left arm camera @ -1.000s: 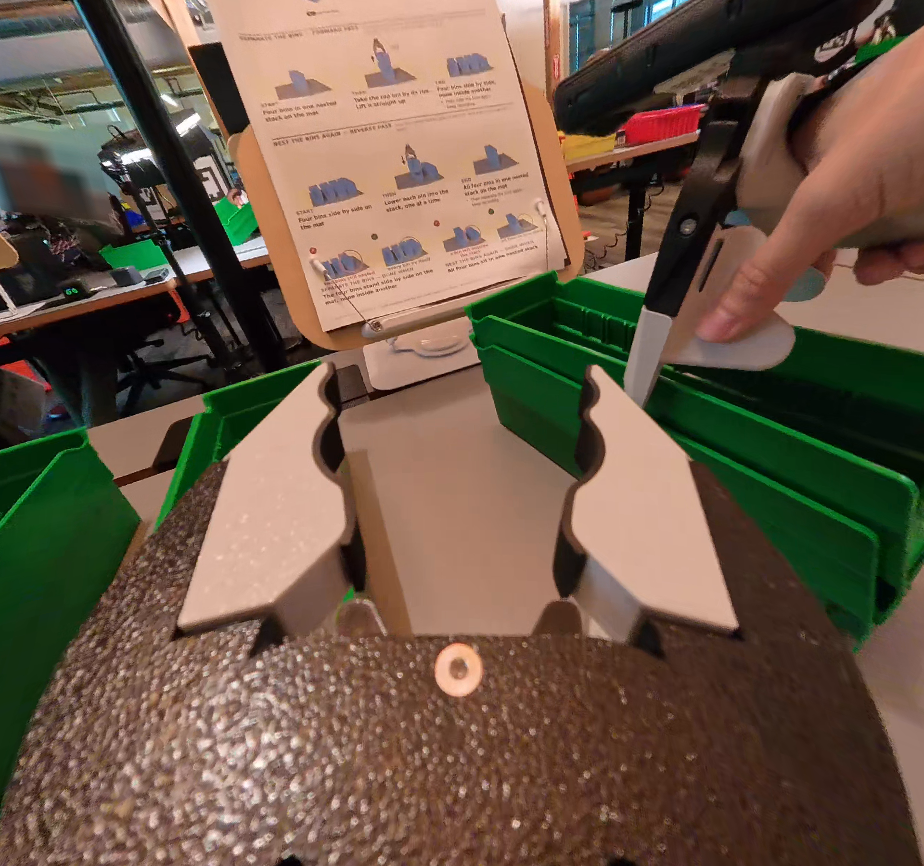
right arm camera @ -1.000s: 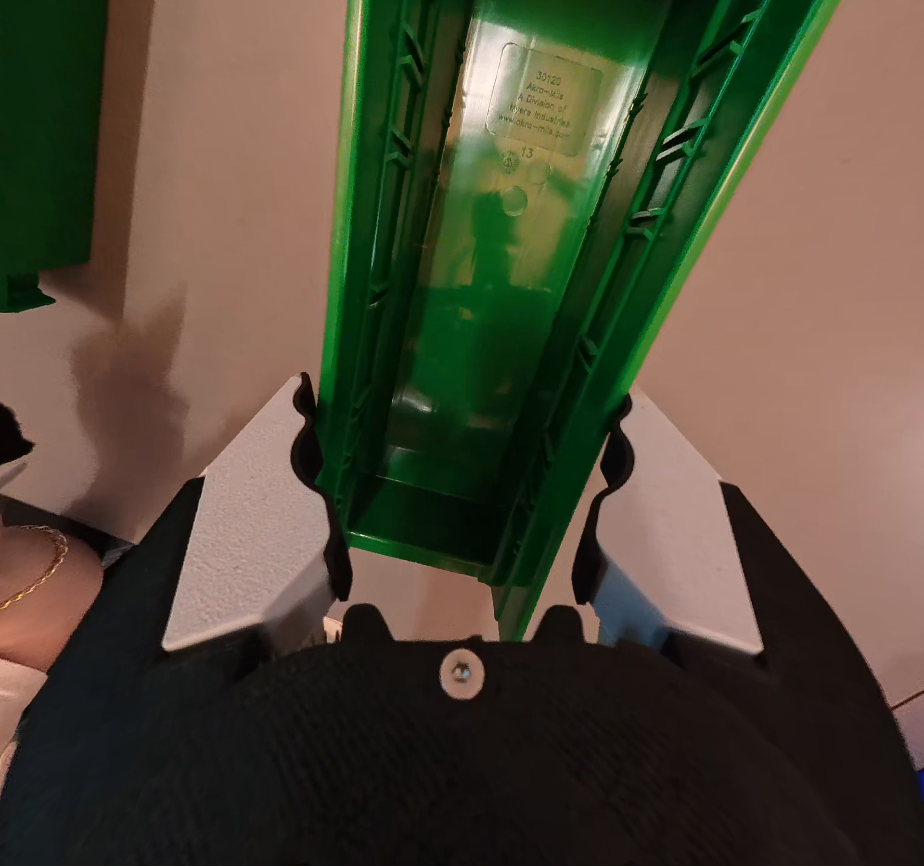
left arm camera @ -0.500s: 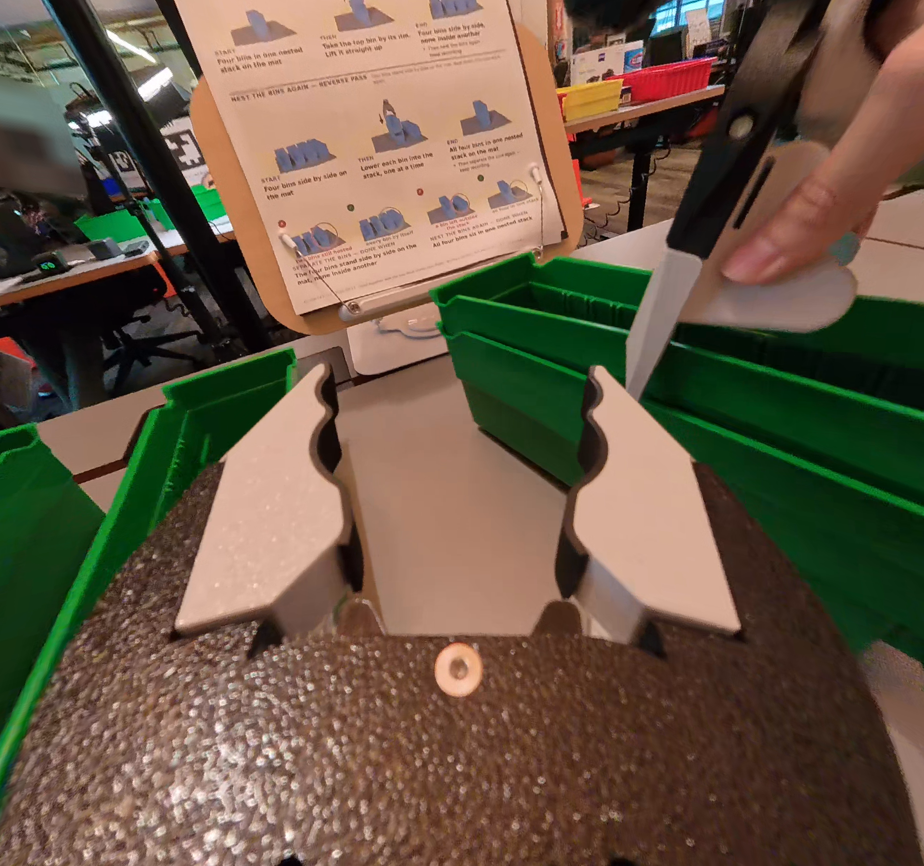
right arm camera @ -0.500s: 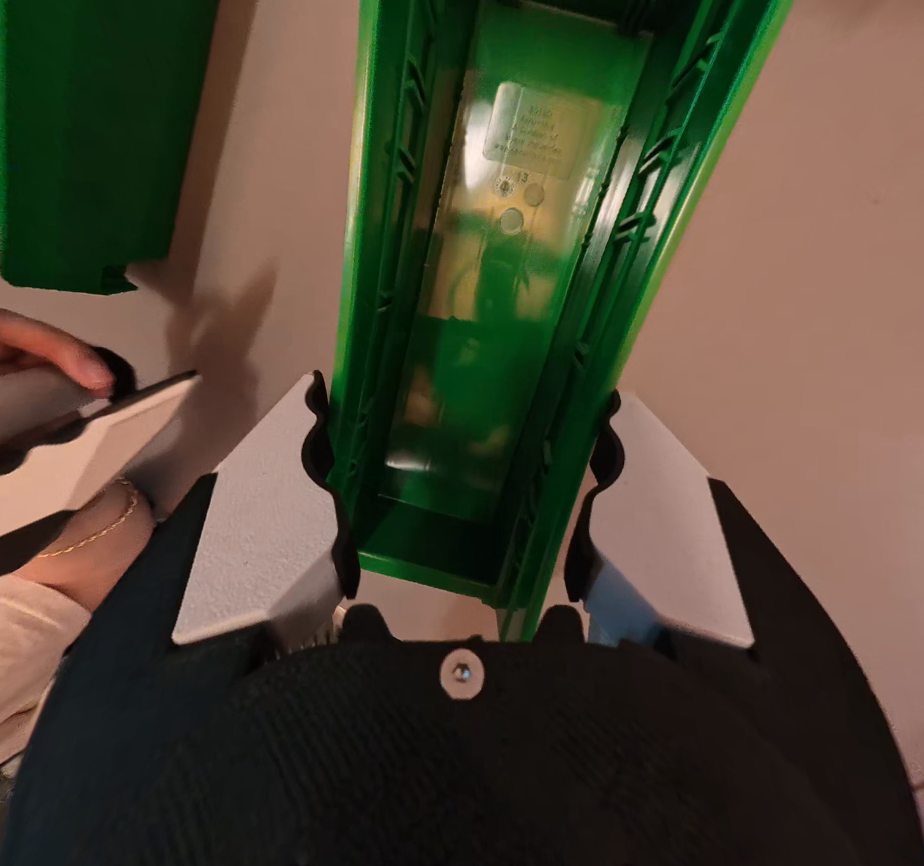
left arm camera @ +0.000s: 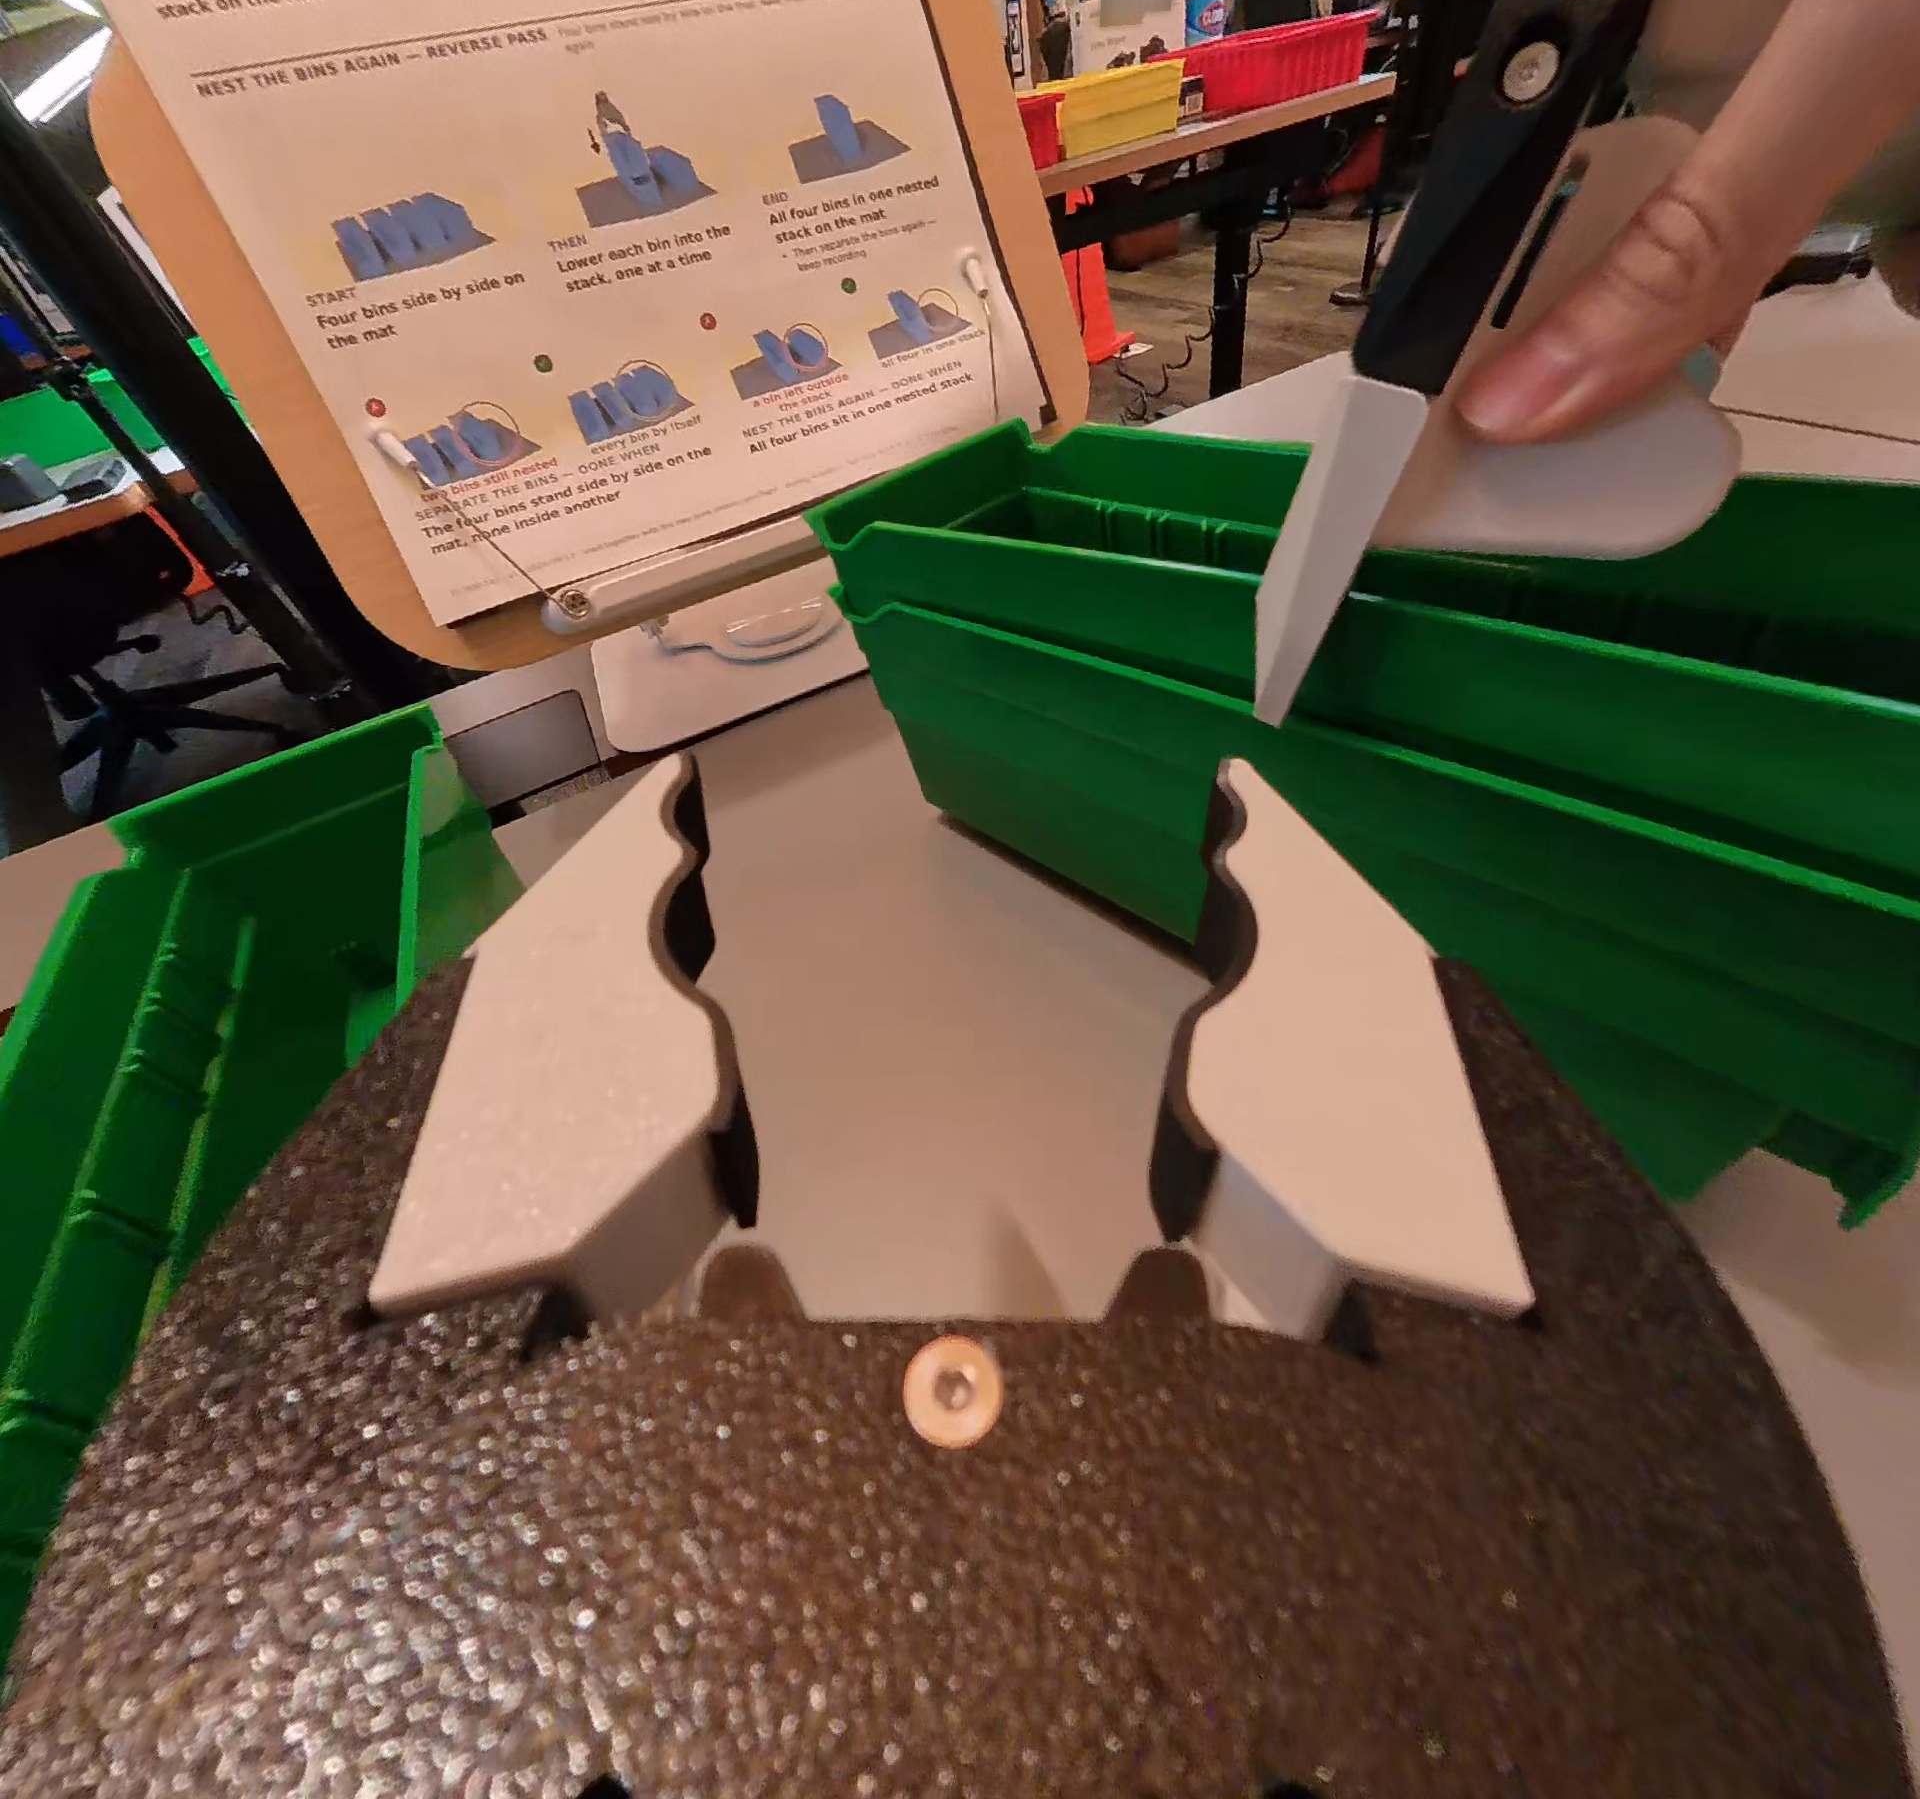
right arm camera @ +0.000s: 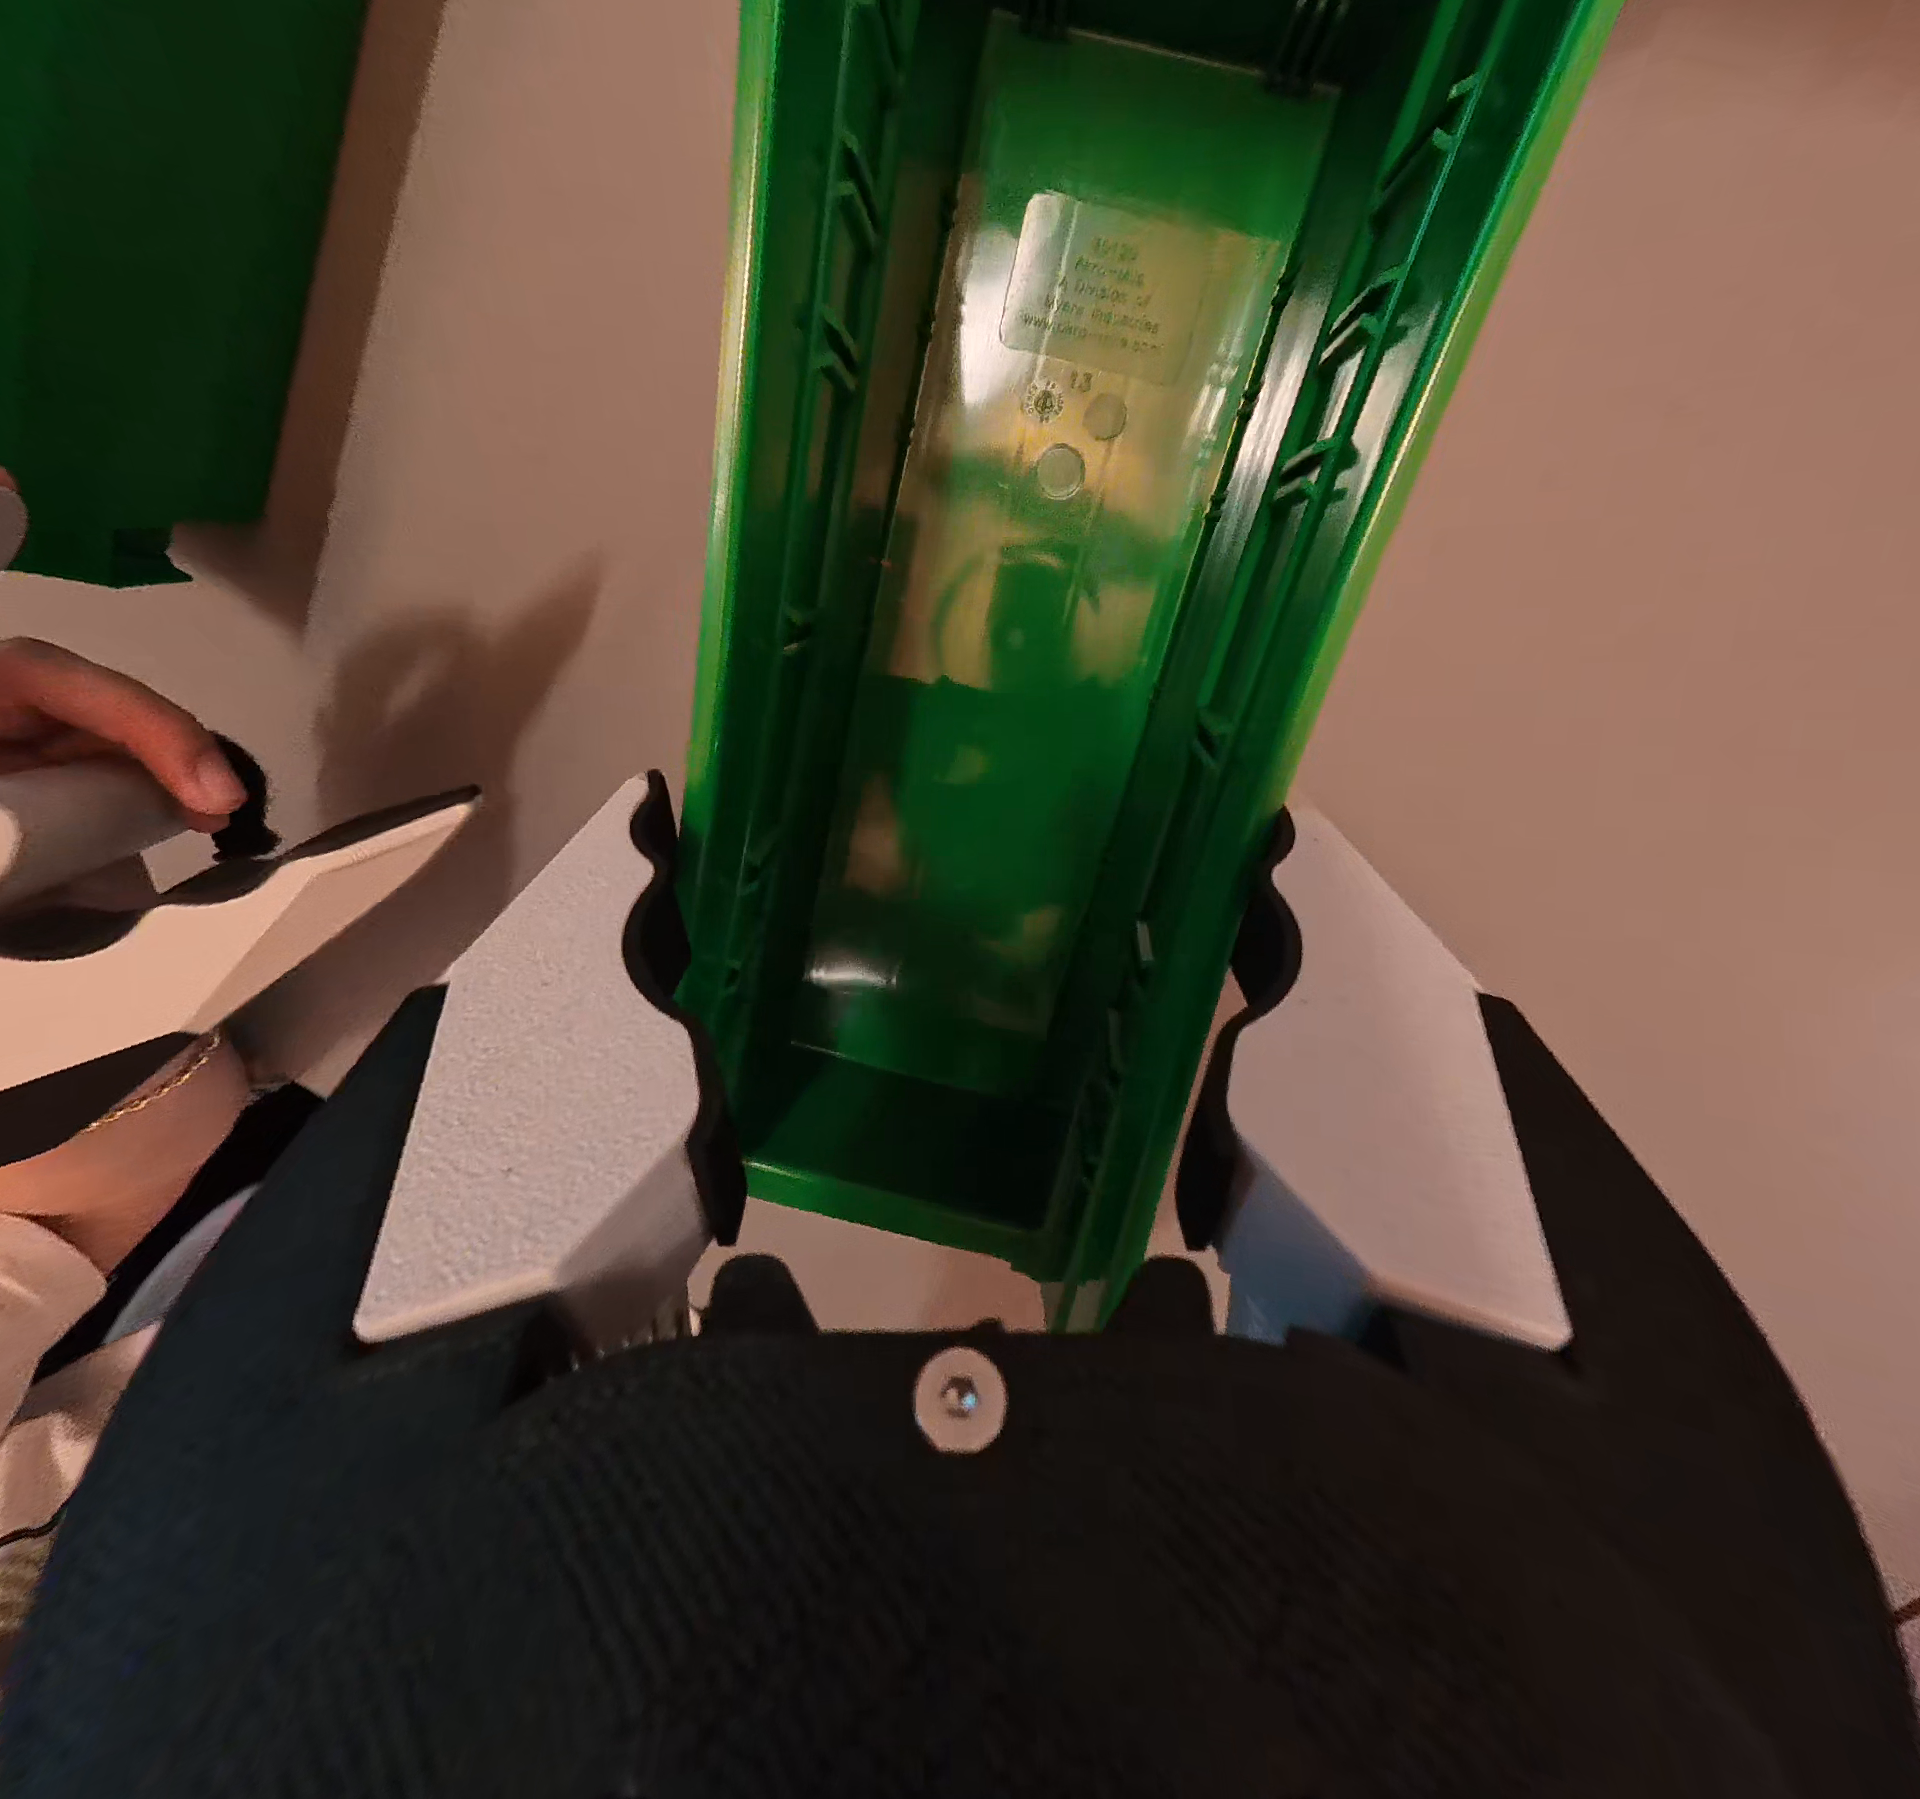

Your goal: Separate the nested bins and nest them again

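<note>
A stack of nested green bins (left arm camera: pixel 1558 814) stands at the right in the left wrist view. My right gripper (right arm camera: pixel 961 980) is shut across the width of the top bin (right arm camera: pixel 1039 710), with one pad on each long wall. Its near finger (left arm camera: pixel 1309 565) shows against that bin's wall, with a hand above it. A lower bin's rim (right arm camera: pixel 1081 1282) shows under the held bin's near end. My left gripper (left arm camera: pixel 956 928) is open and empty, low over the grey table (left arm camera: pixel 935 1074) between the stack and a separate green bin (left arm camera: pixel 208 970).
An instruction sheet on a brown board stand (left arm camera: pixel 582 243) is behind the bins. Another green bin (right arm camera: pixel 156 191) lies at the upper left in the right wrist view, and the left gripper and its hand (right arm camera: pixel 312 876) are at that view's left edge. Background tables hold red and yellow bins (left arm camera: pixel 1226 76).
My left gripper has moved forward between the stack and the left bin, staying open, and has come into the right wrist view. My right gripper keeps its hold on the top bin.
</note>
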`<state>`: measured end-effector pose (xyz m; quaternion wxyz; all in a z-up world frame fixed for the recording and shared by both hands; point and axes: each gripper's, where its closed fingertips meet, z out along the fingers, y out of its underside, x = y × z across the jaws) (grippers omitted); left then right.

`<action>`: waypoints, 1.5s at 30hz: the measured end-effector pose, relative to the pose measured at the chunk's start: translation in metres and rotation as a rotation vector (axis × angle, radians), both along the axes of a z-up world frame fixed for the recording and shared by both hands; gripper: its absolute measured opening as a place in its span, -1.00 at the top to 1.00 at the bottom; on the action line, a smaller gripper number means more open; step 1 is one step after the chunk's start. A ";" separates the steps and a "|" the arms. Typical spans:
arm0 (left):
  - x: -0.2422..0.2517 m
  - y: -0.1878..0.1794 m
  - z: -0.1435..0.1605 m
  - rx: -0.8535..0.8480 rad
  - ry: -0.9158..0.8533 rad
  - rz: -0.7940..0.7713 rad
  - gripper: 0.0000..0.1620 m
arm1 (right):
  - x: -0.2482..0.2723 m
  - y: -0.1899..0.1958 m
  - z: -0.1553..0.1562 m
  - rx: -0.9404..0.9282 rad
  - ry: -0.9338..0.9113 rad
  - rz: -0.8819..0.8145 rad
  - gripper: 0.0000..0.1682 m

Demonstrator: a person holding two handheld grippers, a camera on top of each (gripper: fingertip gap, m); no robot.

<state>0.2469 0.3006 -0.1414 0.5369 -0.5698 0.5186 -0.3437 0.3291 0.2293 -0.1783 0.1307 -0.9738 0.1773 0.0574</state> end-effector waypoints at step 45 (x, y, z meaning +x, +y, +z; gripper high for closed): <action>0.006 -0.010 -0.015 -0.016 0.103 -0.031 -0.10 | 0.004 -0.005 -0.009 -0.093 -0.198 0.004 -0.38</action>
